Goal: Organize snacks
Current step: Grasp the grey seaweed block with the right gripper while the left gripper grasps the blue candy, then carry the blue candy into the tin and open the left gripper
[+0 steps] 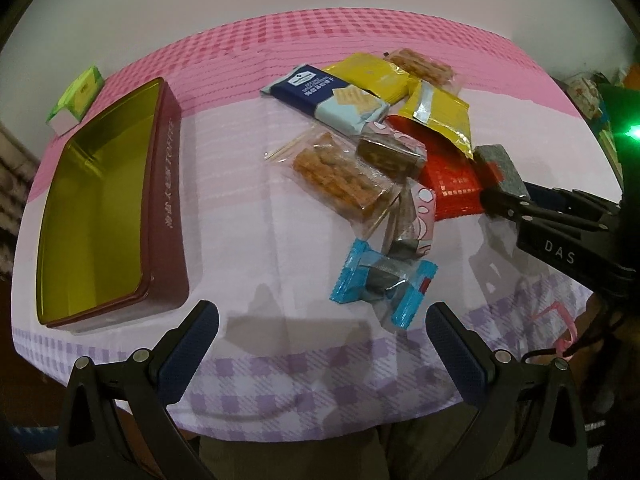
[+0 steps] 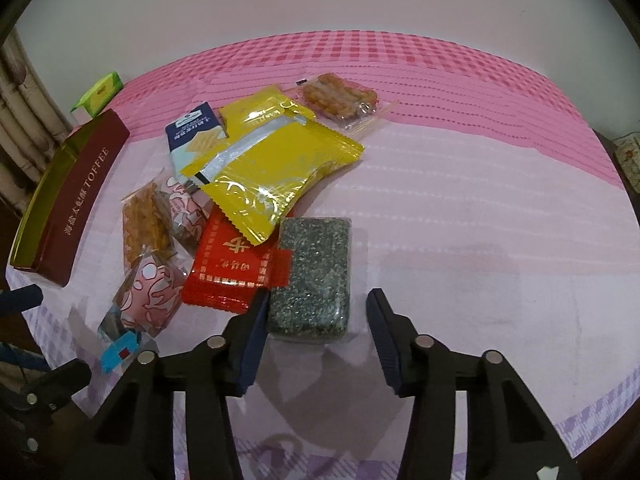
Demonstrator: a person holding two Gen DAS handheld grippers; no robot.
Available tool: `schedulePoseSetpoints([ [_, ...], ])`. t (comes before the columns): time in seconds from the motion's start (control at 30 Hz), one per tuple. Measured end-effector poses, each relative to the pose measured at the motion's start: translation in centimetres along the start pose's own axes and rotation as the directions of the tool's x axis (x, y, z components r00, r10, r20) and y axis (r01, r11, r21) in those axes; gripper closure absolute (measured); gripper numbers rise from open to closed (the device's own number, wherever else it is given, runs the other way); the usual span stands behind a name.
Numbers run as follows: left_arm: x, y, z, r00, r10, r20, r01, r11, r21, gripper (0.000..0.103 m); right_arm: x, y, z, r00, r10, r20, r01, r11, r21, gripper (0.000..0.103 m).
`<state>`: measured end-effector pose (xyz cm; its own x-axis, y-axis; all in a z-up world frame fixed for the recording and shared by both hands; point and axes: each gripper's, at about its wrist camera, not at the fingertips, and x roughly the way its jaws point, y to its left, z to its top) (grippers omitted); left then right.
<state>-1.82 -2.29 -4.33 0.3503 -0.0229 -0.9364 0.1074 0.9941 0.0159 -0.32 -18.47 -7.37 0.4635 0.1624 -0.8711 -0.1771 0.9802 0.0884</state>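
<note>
Between the right gripper's (image 2: 316, 322) parted fingers lies a speckled grey-green bar (image 2: 310, 276); left gripper (image 1: 322, 334) gapes.

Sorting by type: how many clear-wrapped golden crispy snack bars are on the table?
2. One clear-wrapped golden bar lies beside the pink candies near the pile's left; the other sits at the far edge. More may hide underneath.

Just a checked tablecloth (image 1: 248, 216) covering the table, pink squares toward the far side, pale in the middle, lilac checks along the near edge. Behind the cloth there's a plain pale wall (image 2: 320, 0). Off the cloth's left edge some beige ribbed thing (image 2: 24, 96), maybe a curtain, can't really tell.
</note>
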Motion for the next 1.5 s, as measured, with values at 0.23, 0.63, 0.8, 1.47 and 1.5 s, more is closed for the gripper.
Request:
schedulePoseSetpoints([
  [0.23, -0.1, -0.4, 0.1, 1.0, 0.005, 0.014, -0.005, 1.0, 0.02, 0.0, -0.2, -0.1, -0.1, 1.0, 0.015, -0.006, -0.014, 1.0, 0.02, 0.069],
  [0.63, 0.9, -1.5, 0.7, 1.0, 0.003, 0.004, -0.003, 0.998, 0.065, 0.004, -1.2, -2.5, -1.0, 0.999, -0.028, -0.034, 0.03, 0.997, 0.073, 0.07],
  [0.8, 2.0, -1.6, 1.0, 1.0, 0.013, -0.02, -0.012, 0.997, 0.08, 0.015, -1.1, -2.7, -0.9, 0.999, -0.021, -0.036, 0.024, 0.996, 0.081, 0.07],
  [1.47, 3.6, -0.7, 1.6, 0.992, -0.116, -0.058, 0.117, 0.993, 0.024, 0.055, -1.1, -2.6, -1.0, 0.999, -0.026, -0.034, 0.029, 0.997, 0.074, 0.07],
  [1.5, 3.5, -0.6, 1.6, 0.991, -0.122, -0.059, 0.123, 0.992, 0.023, 0.056, -1.1, -2.6, -1.0, 0.999, -0.027, -0.033, 0.029, 0.997, 0.074, 0.07],
])
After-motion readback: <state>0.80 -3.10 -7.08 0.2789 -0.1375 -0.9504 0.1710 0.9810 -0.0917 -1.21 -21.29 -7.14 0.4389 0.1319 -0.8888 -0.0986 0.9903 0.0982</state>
